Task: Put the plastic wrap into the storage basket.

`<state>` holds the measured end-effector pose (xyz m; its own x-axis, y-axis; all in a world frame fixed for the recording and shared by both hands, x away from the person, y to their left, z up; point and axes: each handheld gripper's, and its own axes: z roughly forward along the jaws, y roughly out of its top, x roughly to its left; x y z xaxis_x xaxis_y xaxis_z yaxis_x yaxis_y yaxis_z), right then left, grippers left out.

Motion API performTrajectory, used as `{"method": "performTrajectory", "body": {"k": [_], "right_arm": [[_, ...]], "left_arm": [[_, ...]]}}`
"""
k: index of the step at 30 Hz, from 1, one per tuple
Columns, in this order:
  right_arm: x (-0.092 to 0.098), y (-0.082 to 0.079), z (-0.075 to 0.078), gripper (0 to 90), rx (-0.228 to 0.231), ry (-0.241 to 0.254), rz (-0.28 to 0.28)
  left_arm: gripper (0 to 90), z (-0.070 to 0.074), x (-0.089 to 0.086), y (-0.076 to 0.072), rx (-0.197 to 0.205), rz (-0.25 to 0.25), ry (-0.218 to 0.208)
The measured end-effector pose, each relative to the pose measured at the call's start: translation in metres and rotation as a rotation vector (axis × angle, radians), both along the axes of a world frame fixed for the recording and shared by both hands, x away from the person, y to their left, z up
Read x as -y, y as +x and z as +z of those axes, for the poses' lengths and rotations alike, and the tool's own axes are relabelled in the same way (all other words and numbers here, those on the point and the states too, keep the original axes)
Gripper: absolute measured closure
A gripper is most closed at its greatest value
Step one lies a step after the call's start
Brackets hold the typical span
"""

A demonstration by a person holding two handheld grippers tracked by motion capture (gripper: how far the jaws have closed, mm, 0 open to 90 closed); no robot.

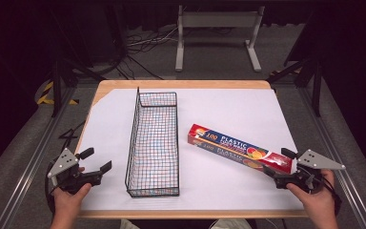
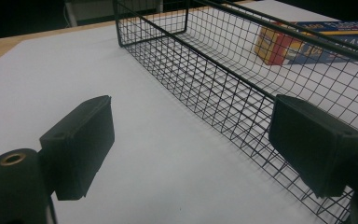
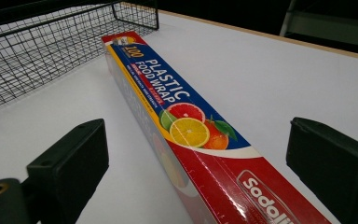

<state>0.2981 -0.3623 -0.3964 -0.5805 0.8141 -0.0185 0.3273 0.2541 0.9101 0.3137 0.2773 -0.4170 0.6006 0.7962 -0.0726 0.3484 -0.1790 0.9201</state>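
The plastic wrap box (image 3: pixel 186 126) lies between the right gripper's (image 1: pixel 280 167) wide-apart jaws; light, stiff, likely crushable, so clamp its near end gently.

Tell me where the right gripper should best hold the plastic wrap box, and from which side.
Probably the near red end of the plastic wrap box, from the person's side. The box lies flat, long and narrow, and the right gripper is open with that end between its jaws, so closing across the narrow width should work.

overhead view, two low ones (shared basket (image 1: pixel 153 143))
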Motion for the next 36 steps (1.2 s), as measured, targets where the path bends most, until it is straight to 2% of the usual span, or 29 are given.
{"method": "performTrajectory", "body": {"k": [8, 12, 15, 18, 23, 28, 31, 34, 36], "right_arm": [[-0.001, 0.003, 0.008, 6.1, -0.007, 0.001, 0.018], [-0.008, 0.013, 0.015, 2.8, -0.072, -0.027, 0.060], [-0.016, 0.022, 0.022, 2.8, -0.096, -0.018, 0.085], [-0.024, 0.030, 0.029, 4.9, -0.109, -0.068, 0.100], [-0.035, 0.041, 0.036, 6.8, -0.127, -0.106, 0.137], [-0.044, 0.054, 0.046, 6.6, -0.104, -0.114, 0.156], [-0.047, 0.060, 0.049, 5.9, -0.107, -0.119, 0.160], [-0.057, 0.070, 0.050, 8.3, -0.126, -0.100, 0.181], [-0.066, 0.075, 0.052, 10.3, -0.112, -0.144, 0.190]], "left_arm": [[14.7, 0.000, 0.002, 0.000, -0.003, -0.003, 0.000], [14.3, 0.000, 0.002, 0.001, -0.007, -0.005, 0.000], [14.3, 0.000, 0.003, 0.001, -0.004, -0.004, -0.001], [14.3, 0.000, 0.002, 0.001, -0.007, -0.004, -0.001], [14.3, 0.000, 0.003, 0.002, -0.007, -0.004, 0.001], [14.3, 0.000, 0.003, 0.003, -0.007, -0.001, -0.003], [14.4, 0.000, 0.003, 0.003, -0.004, 0.001, -0.001], [14.8, 0.001, 0.003, 0.002, 0.004, 0.006, -0.003], [14.8, 0.001, 0.002, 0.002, 0.003, 0.005, -0.003]]}}
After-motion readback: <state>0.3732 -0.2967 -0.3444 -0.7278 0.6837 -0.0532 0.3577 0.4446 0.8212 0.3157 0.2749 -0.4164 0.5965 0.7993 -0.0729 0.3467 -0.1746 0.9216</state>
